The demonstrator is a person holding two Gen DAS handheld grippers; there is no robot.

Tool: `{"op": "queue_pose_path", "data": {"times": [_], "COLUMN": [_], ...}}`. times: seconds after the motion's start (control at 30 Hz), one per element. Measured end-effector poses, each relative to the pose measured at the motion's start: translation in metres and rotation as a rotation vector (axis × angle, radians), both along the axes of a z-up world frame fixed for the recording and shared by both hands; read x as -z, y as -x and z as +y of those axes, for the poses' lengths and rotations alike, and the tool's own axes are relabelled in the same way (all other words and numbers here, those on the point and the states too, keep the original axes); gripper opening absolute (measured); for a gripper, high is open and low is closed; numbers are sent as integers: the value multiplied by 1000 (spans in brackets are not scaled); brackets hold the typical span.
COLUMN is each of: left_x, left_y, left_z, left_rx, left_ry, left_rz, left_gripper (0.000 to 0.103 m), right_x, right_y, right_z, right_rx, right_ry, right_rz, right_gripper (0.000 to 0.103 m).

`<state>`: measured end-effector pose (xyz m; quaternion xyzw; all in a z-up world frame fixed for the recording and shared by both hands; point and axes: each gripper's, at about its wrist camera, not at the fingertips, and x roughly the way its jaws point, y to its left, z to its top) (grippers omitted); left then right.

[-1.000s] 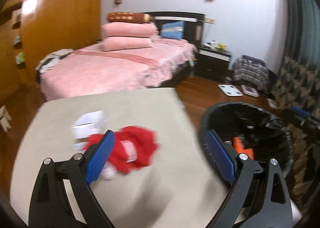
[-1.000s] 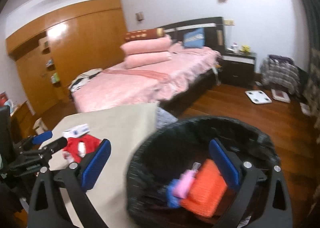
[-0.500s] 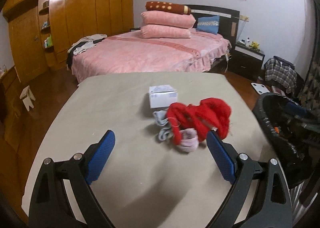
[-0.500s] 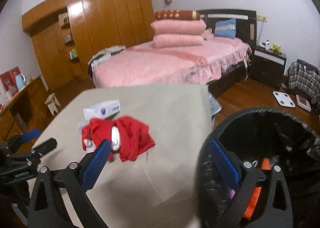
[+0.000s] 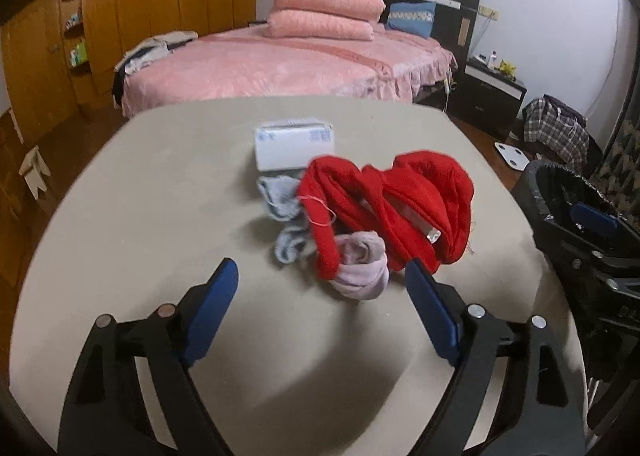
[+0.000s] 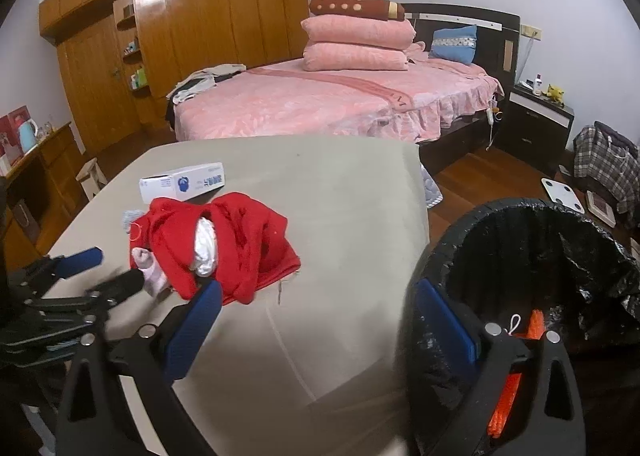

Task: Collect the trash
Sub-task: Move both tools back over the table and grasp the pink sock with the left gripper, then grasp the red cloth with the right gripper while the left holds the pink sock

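The left gripper (image 5: 320,284) is wide open and empty, just before the pink sock (image 5: 362,266) on the tabletop (image 5: 160,192). The red cloth (image 5: 400,200) lies over this sock, so a grasp may drag both. The right gripper (image 6: 316,302), also open, hovers beside the bin (image 6: 532,256); a tangled load may miss it.

Beside the one white cardboard box (image 5: 293,147) on the beige table (image 5: 140,224), these are lying: one crumpled red cloth garment (image 5: 392,200), one pale pink sock (image 5: 362,264) and one light blue knitted piece (image 5: 280,198). One black-lined round trash bin (image 6: 532,256) is standing beside the table, holding one orange item (image 6: 516,376).
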<state>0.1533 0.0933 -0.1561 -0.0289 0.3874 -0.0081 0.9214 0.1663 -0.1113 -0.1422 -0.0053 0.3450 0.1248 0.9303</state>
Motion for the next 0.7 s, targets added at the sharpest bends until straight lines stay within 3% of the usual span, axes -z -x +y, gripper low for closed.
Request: {"op": "queue_pose_path", "data": {"times": [0.1,0.17,0.23,0.27,0.5,0.7], "left_x": [11,20,25,23,13,11], "left_y": [-9,-14,-16,-15,19,40], "left_z": [-3,-4,-3,-2,24,60], "left_rx": [8,20,44,47,-19,-100], "left_ry": [16,27,70,77,57,49], "left_rz": [32,64,86,79,41,74], "left_gripper": [73,52,37,34,31,31], "right_x": [3,5,6,7,8,13], "right_y": [-2,-2,-2,-1,1,0], "right_z": [1,3,3,4,4,10], "right_rx": [-2,-5,-11,-14,-21,-32], "right_ry": [4,7,13,20,10,-1], "right_rz": [7,12,13,10,16,34], "right_gripper": [95,95,95,95,95,95]}}
